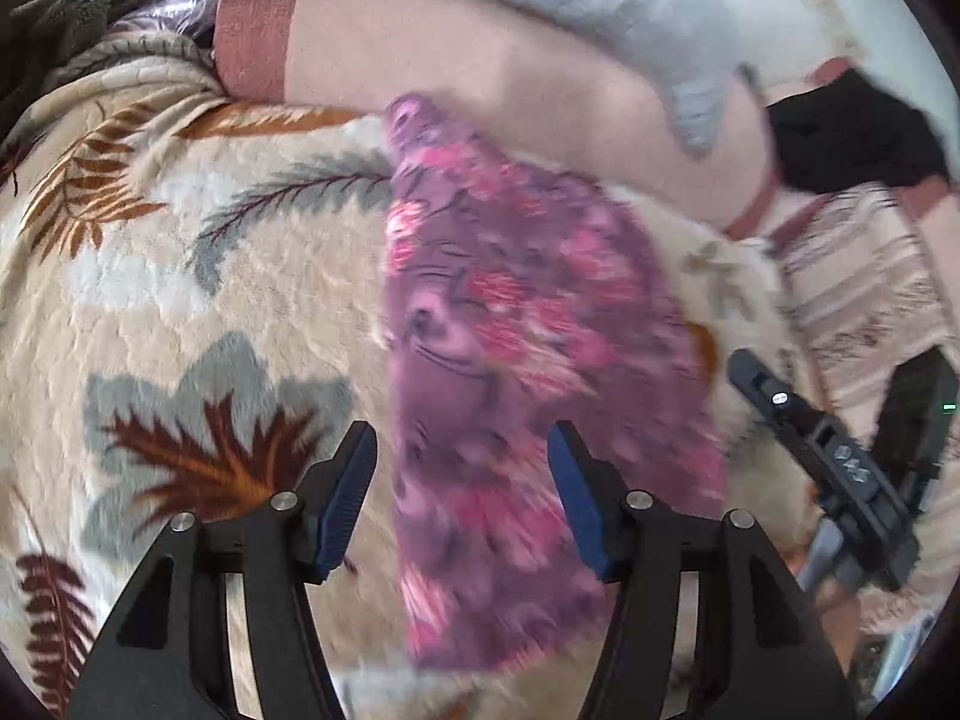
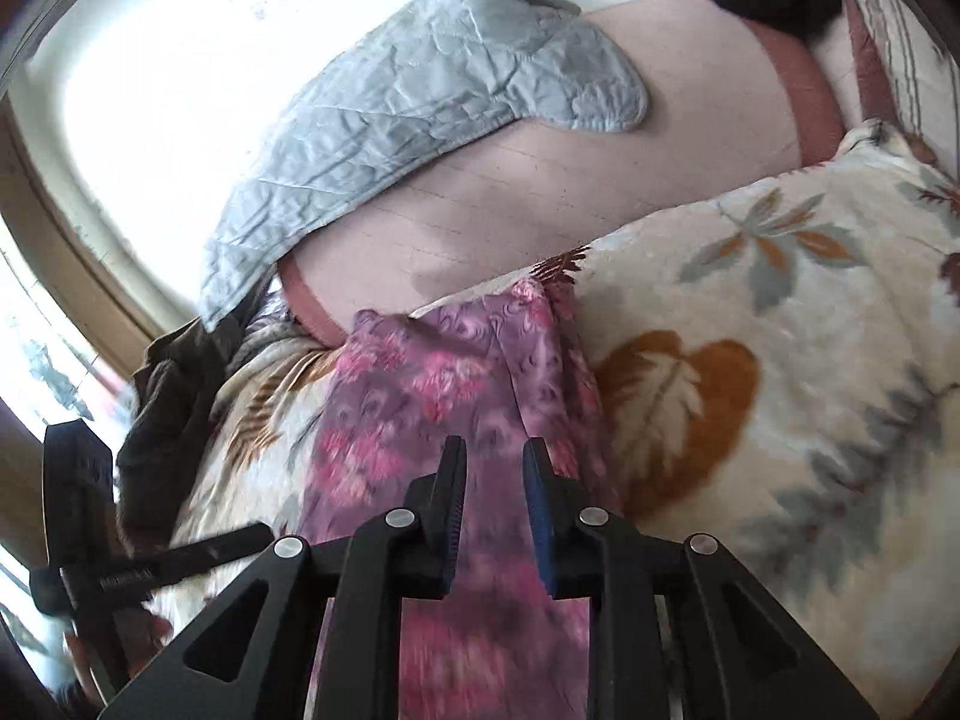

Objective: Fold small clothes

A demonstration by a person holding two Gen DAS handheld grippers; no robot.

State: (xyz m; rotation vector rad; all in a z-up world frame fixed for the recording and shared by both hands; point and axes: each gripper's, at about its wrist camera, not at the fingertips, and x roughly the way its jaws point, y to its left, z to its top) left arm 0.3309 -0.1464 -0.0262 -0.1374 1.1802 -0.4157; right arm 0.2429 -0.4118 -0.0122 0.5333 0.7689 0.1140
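A purple garment with pink flowers lies in a long strip on the cream leaf-patterned blanket. My left gripper is open above its near left part, holding nothing. In the right wrist view the same garment runs away from me, with a fold line along its length. My right gripper hangs over the garment's near end with its fingers a narrow gap apart and nothing between them. The right gripper also shows in the left wrist view at the right edge.
A pink pillow with a red band lies beyond the garment, with a grey quilted cloth over it. A black cloth sits at the far right, a dark brown cloth at the left. The left gripper shows at the lower left.
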